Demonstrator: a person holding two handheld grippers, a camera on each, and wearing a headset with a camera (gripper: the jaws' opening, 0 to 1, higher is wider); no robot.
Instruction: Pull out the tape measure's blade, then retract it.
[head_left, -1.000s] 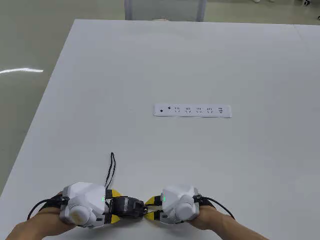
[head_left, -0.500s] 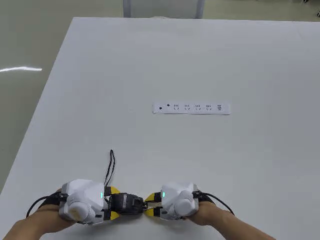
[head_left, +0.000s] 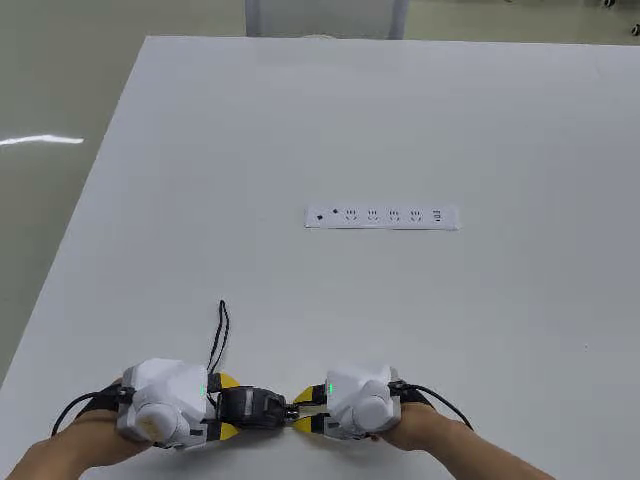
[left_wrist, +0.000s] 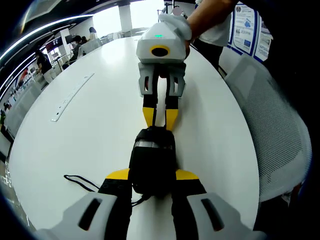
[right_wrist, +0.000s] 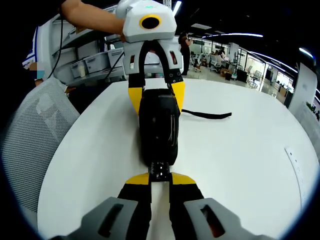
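Found tape (head_left: 252, 408) lying on its side at the near edge of the table (head_left: 400, 120), between the two grippers, which face each other along one line.

Found left gripper (head_left: 228, 407) with fingers clamped on the case, one yellow pad on each flank. Judged as an anchoring hold: fixes the case so that a pull at the other end draws out blade and does not drag the whole tape across the table.

Found right gripper (head_left: 302, 411) with fingers drawn close together on the hook (right_wrist: 159, 170) at the case mouth, pads nearly meeting. Judged as a pinch suited to a thin tab, taken head-on so that the pull runs straight along the blade's line.

Noted no length of blade between case and right pads; judged extraction as not yet begun, grips set for it.

Noted strap (head_left: 219, 335) trailing loose from the case toward the far side, clear of both grippers and of the pull line. Noted power strip (head_left: 382, 217) mid-table, well apart, out of the way.

Flagged as risks: slip of the pinch off the small hook, and twist of the case under load if the pull leaves the line. Recommend a straight draw to the person's right, case held flat.
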